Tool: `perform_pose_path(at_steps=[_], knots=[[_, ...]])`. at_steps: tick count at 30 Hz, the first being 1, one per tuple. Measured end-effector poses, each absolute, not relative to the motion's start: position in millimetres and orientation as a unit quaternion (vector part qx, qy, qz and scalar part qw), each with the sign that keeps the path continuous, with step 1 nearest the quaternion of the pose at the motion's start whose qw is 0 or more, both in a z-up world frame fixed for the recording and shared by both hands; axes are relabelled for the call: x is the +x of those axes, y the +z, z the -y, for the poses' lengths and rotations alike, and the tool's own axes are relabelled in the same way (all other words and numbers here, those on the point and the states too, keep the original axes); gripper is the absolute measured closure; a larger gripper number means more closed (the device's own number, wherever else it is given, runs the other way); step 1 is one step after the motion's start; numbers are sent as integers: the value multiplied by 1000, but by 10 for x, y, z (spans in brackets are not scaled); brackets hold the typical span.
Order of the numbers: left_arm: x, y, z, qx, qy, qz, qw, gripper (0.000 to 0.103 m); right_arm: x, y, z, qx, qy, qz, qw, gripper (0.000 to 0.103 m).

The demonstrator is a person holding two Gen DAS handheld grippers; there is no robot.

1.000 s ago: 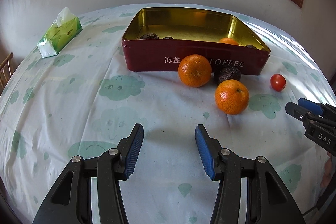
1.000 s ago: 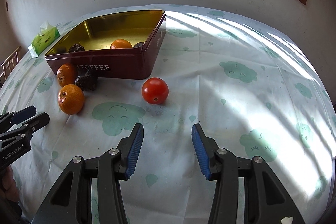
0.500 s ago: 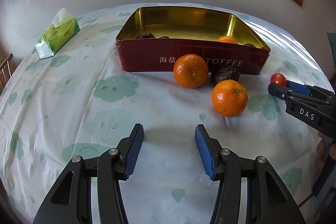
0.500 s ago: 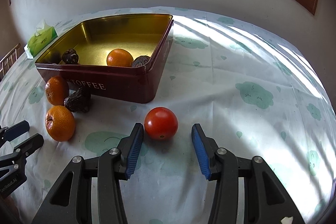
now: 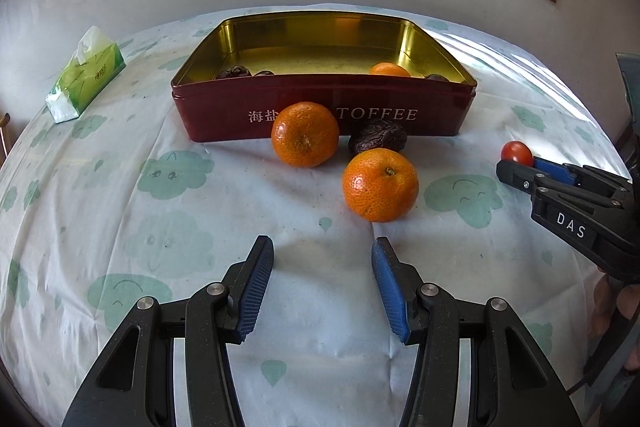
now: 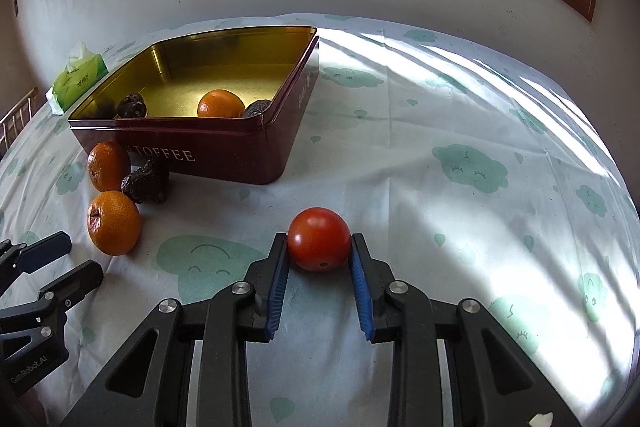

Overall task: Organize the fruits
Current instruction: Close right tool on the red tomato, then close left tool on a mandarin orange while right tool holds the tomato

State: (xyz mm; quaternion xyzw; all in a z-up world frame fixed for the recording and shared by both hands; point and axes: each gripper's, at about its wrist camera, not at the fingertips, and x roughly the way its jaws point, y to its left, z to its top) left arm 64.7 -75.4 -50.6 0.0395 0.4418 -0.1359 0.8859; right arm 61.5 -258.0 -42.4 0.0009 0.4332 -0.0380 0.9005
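The right gripper (image 6: pixel 319 247) had its blue pads against both sides of the tomato (image 6: pixel 319 239), which sat on the tablecloth (image 6: pixel 440 211); it was clamped on the fruit. The left gripper (image 5: pixel 322 255) hung over bare cloth with its jaws spread and nothing between them. Just beyond it lay one orange (image 5: pixel 380 185), then a dark wrinkled fruit (image 5: pixel 378 141) and a second orange (image 5: pixel 305 134) against the front wall of the red tin (image 5: pixel 424 107). Inside the tin lay a third orange (image 6: pixel 221 103) and several dark fruits. A tissue pack (image 5: pixel 86 75) stood far left.
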Motion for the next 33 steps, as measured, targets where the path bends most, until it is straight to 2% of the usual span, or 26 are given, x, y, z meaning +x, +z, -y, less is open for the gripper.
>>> perform_pose_path(at_steps=[8,26,33], knots=[[653,-498,927,30,-158,-441,883,50,336,-417,2779,13,-55,-432,900,76],[905,-521,1157,46,-140,-434,889,51,347,-425,2784,11,-58,-432,900,75],[886,-516,1158,54,-141,-429,890,59,347,-426,2783,11,-58,-432,900,75]])
